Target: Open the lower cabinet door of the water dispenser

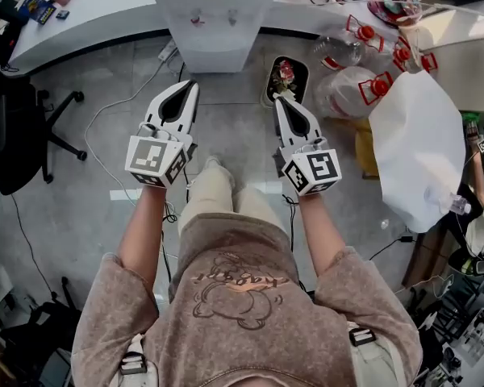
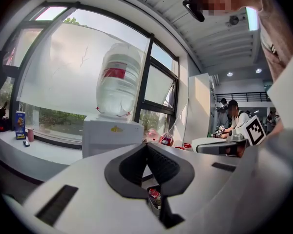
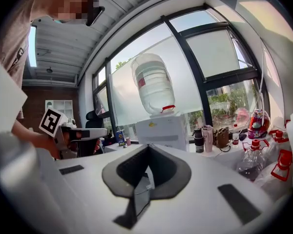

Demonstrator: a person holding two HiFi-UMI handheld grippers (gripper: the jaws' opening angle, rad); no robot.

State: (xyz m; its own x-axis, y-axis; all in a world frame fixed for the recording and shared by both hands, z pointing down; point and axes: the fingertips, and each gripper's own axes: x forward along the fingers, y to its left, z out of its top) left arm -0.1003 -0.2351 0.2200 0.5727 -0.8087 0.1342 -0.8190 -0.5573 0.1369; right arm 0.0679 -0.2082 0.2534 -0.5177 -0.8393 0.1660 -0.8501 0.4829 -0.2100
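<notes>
white plastic all round: the water dispenser (image 1: 214, 31) stands on the grey floor (image 1: 81, 208) ahead of you, backed against the curved white table (image 1: 89, 14), with an upturned water bottle (image 2: 118, 79) seated on its top. you are not at it yet. your left tongs (image 1: 190, 87) and right tongs (image 1: 279, 100) are held out side by side in front of you, both aimed roughly at the dispenser and both well apart from it, so this reads as the approach, not the pull. each pair is pinched together at the tips with nothing between them. that suits carrying them in, but i judge one pair must part before it can catch the door's edge or handle. they point about level and sit below the dispenser's top, which makes sense for a door set under the taps.

the lower cabinet door (image 1: 215, 57) should be the plain lower stretch of the front face, beneath the two small taps (image 1: 198, 19). from your head it is steeply foreshortened, and both gripper views hide it behind their own white bodies, showing only the upper box with a small yellow mark (image 2: 116, 128). it looks flush and closed. i cannot make out a handle, a hinge side or a gap. a dark bin (image 1: 287, 79) stands just beside the dispenser on the right of the head view, and empty bottles (image 1: 351, 87) lie beyond it, so the door's swing may want watching.
</notes>
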